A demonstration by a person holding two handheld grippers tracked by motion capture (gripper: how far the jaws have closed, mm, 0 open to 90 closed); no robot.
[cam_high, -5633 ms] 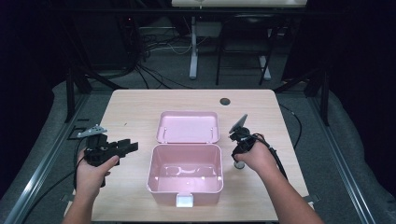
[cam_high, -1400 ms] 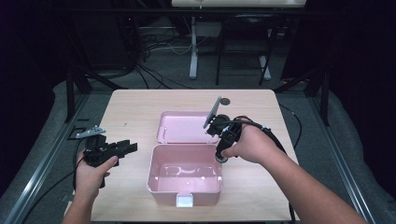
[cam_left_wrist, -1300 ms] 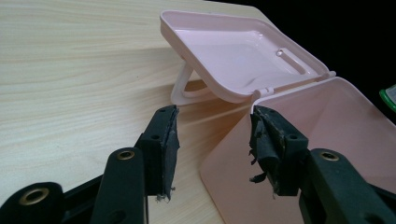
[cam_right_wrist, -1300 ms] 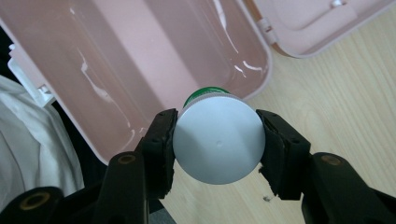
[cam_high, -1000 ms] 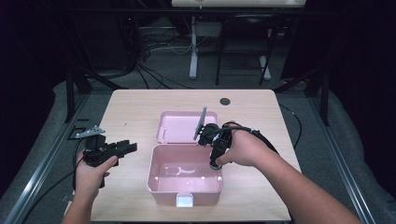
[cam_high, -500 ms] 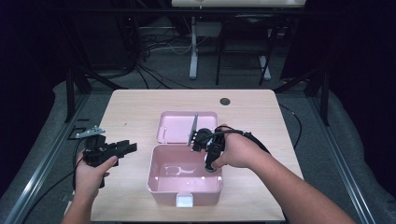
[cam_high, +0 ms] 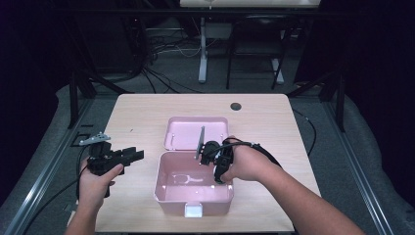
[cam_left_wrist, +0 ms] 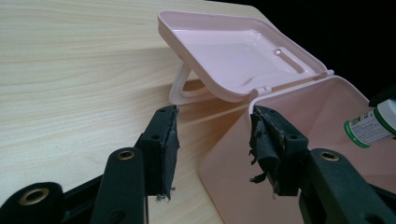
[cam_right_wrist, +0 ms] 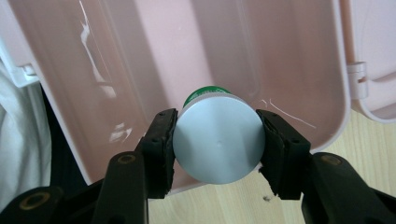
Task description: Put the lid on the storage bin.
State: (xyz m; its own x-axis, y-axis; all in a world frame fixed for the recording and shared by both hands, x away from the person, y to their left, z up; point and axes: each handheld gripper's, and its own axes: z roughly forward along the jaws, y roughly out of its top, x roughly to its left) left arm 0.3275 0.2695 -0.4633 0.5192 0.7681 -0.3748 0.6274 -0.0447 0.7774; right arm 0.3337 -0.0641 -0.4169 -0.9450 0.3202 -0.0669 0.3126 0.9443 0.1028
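An open pink box [cam_high: 169,203] stands mid-table, its lid [cam_high: 195,133] leaning back behind it. My right gripper [cam_high: 208,155] hangs over the box's rear right corner, pointing down into it. In the right gripper view it [cam_right_wrist: 217,135] is shut on a green-labelled bottle by the round white cap [cam_right_wrist: 217,147], above the pink interior [cam_right_wrist: 140,70]. My left gripper [cam_high: 137,155] is held open left of the box, nothing between its jaws. In the left gripper view it [cam_left_wrist: 212,140] faces the box wall [cam_left_wrist: 243,186] and lid [cam_left_wrist: 233,51]; the bottle [cam_left_wrist: 371,128] shows at the right edge.
A dark round hole [cam_high: 236,106] sits near the table's far edge. A white latch [cam_high: 195,210] juts from the box front. Bare wooden tabletop [cam_high: 142,117] lies left of and behind the box. Cables trail across the floor [cam_high: 161,73] beyond.
My right gripper has carried the bottle from the table's right side leftward and down over the box's rear corner. The left gripper has stayed put.
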